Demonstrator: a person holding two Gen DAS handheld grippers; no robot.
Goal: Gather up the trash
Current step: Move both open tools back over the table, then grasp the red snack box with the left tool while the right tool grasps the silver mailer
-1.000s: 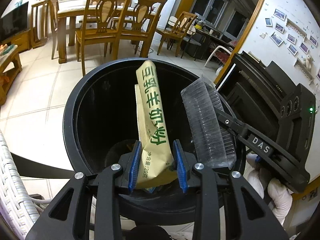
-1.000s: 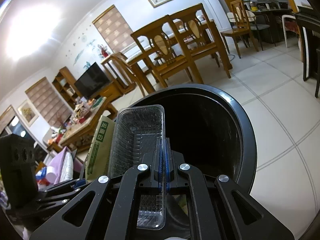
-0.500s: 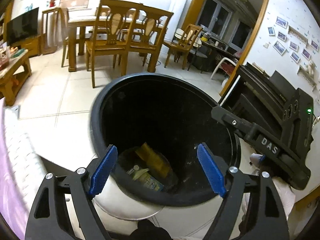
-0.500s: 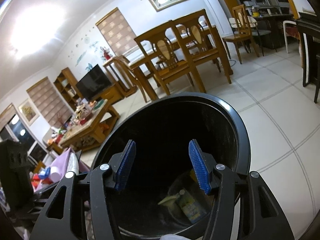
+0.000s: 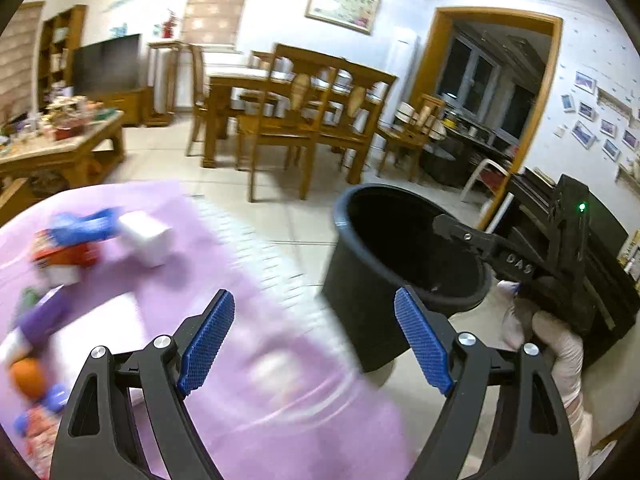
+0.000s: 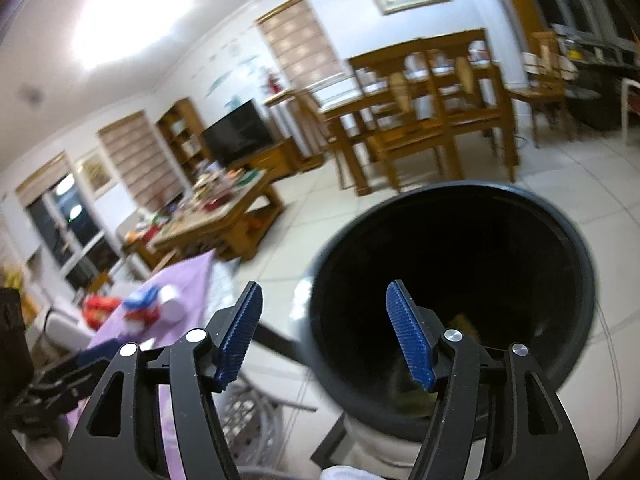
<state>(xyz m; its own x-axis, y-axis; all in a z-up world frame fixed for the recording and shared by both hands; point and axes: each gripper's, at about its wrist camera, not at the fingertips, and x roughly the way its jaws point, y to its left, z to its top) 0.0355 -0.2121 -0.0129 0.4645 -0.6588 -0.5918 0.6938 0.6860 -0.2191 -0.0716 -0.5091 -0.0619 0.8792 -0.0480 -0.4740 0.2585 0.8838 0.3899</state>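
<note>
A second back both grippers were pinched on trash over the bin, the left on a tan paper packet, the right on a clear plastic tray. Now both are empty, and neither the packet nor the tray can be made out in the bin from here.

Left side first: the left gripper [image 5: 314, 344] has swung away from the bin and now looks over a lilac cloth-covered surface [image 5: 256, 360]. Its blue pads stand wide and are opening, nothing between them. Ahead and to the left on that cloth lies the remaining litter, badly blurred: a white boxy block [image 5: 146, 236], a blue crumpled wrapper [image 5: 86, 222] just beside it, a red and white packet [image 5: 66, 258] below those, and an orange round thing [image 5: 28, 376] near the left edge. All lie well apart from the pads.

Moving right: the round black plastic trash bin [image 5: 400, 264] stands on the tiled floor, just right of the cloth's edge. The right gripper [image 6: 324, 336] hovers over the bin's near rim [image 6: 452, 296], its jaws opening and bare. Down in the bin's dark bottom some yellowish scraps [image 6: 464, 322] show dimly, below the right pad. A white-gloved hand [image 5: 556, 344] carries the right gripper at the far right.
</note>
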